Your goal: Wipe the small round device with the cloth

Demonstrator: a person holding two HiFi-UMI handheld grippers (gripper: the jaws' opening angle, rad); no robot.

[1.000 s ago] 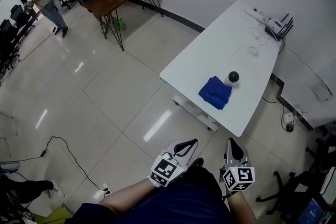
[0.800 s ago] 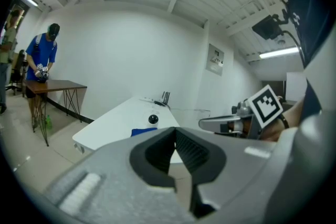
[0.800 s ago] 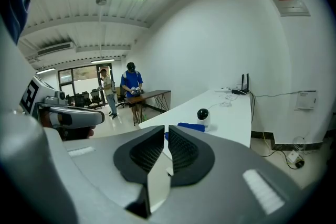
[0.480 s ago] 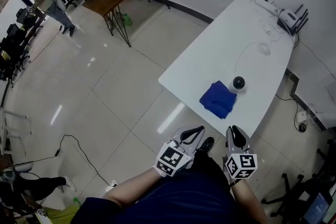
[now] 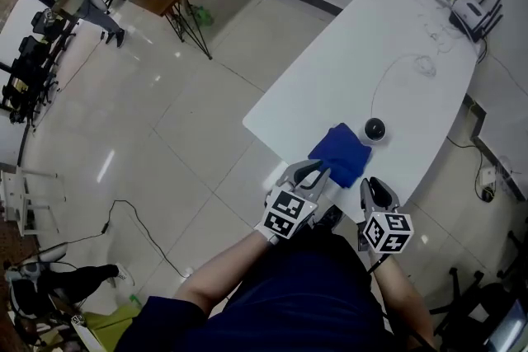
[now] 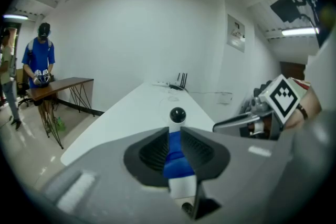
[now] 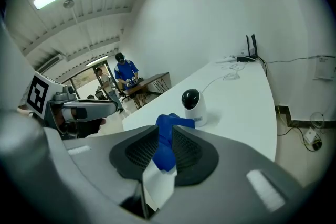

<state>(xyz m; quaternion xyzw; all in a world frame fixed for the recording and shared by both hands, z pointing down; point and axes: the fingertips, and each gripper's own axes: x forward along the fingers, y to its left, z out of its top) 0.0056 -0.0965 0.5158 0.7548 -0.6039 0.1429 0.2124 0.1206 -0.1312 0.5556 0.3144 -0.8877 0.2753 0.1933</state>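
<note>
Your white table (image 5: pixel 346 37) stands on glossy floor tiles (image 5: pixel 165 111), with the blue cloth (image 5: pixel 341 152) at 8 o'clock of the round device (image 5: pixel 374 129). Your left gripper (image 5: pixel 316 172) and right gripper (image 5: pixel 376 185) point at its near edge. Their jaws have just been opening to narrow gaps and pinch nothing.

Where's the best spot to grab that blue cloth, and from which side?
Probably its near edge, coming from the near side of the table. The blue cloth lies folded close to that side, its folds raised enough to pinch; the small round device stands at its far corner, out of the way.
</note>
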